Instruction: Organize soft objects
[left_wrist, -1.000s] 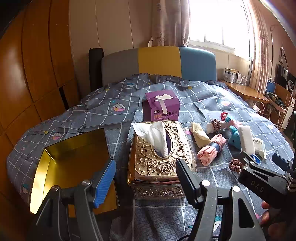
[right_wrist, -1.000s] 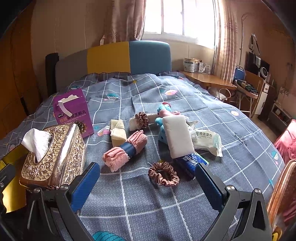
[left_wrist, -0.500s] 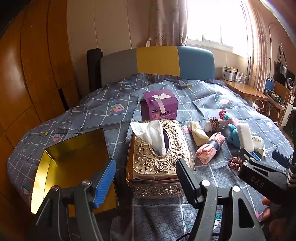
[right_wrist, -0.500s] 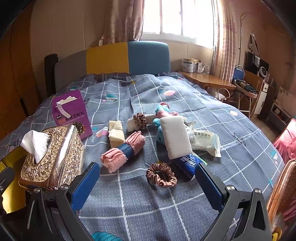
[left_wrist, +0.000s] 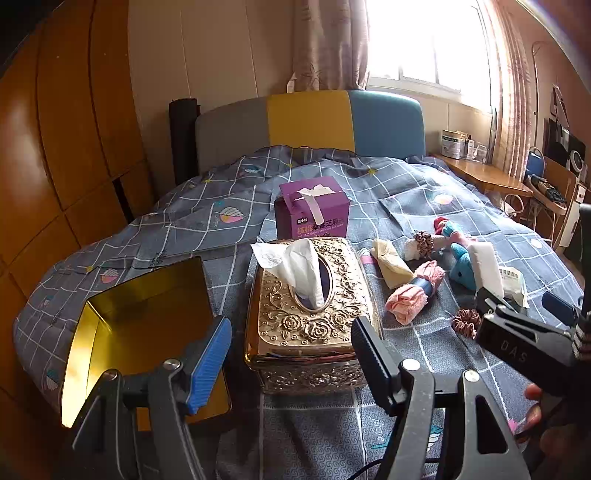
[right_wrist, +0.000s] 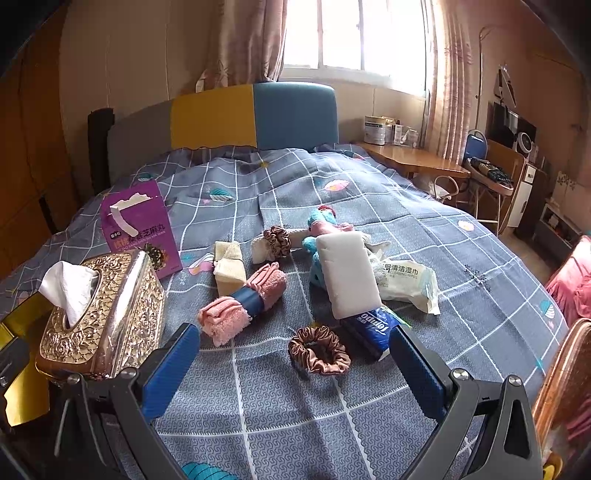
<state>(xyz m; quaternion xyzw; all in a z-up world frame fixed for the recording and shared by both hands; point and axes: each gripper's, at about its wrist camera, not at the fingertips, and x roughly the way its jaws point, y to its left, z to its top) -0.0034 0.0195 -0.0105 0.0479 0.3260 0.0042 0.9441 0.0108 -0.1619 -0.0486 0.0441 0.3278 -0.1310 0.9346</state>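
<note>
Scrunchie (right_wrist: 319, 350) lies low center on the bed (right_wrist: 461, 314), between my right tool (right_wrist: 293, 360), spread empty. Pink towel roll (right_wrist: 242, 304) sits up-left. Gold tissue box (left_wrist: 314, 314) blocks my left tool (left_wrist: 291, 349), also spread empty.

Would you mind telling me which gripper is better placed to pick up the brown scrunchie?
Right. The right gripper is open with the brown scrunchie just ahead between its fingers; the left gripper faces the tissue box.

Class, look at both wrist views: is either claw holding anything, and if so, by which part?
Nothing is held. The left claw is open before the gold tissue box; the right claw is open above the brown scrunchie, touching nothing.
</note>
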